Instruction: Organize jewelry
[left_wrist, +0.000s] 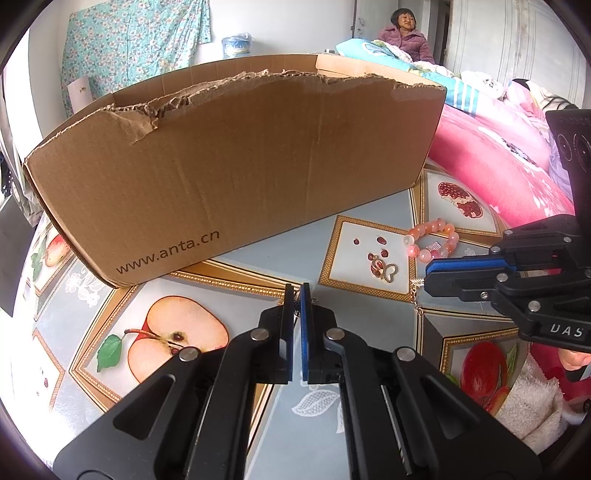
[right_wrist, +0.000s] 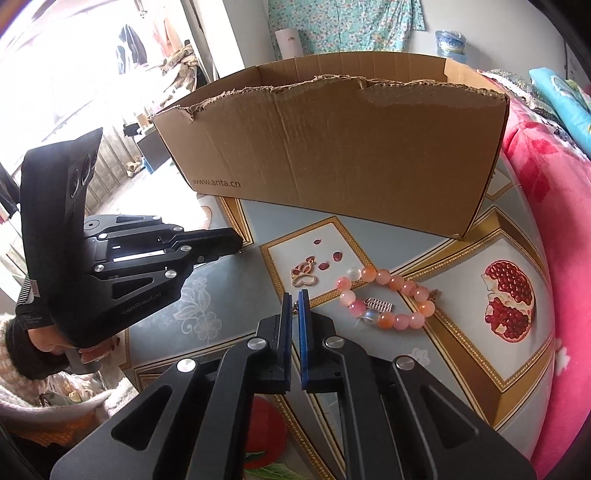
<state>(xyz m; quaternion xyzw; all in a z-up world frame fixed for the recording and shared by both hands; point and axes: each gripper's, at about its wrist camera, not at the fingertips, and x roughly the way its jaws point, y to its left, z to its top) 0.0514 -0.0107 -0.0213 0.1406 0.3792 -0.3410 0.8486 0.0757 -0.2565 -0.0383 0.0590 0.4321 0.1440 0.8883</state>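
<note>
The left gripper (left_wrist: 297, 290) is shut, its pads together low over the middle of the table (left_wrist: 369, 206). A tiny metal link shows at its tip, but I cannot tell whether it is pinched. The right gripper (right_wrist: 294, 295) is also closed, on a thin gold chain (left_wrist: 417, 295), and a short run of chain trails out below its tips onto the cloth. The two grippers point toward each other, near but apart, each held by a hand at the near edge. A torn cardboard box (left_wrist: 236, 177), open at the top, stands along the far edge and takes up most of its length. In front of the box's right end, toward the right edge, lies a bracelet (right_wrist: 384, 299) of pink and orange beads. A small silver charm (right_wrist: 378, 304) rests inside its ring. Just left of the bracelet, on a printed panel with red seeds, a gold pendant (right_wrist: 304, 277) lies flat, apart from the beads and from both grippers. A pink blanket (right_wrist: 546, 229) runs along the right edge. A person (left_wrist: 406, 37) sits well behind the box.
</note>
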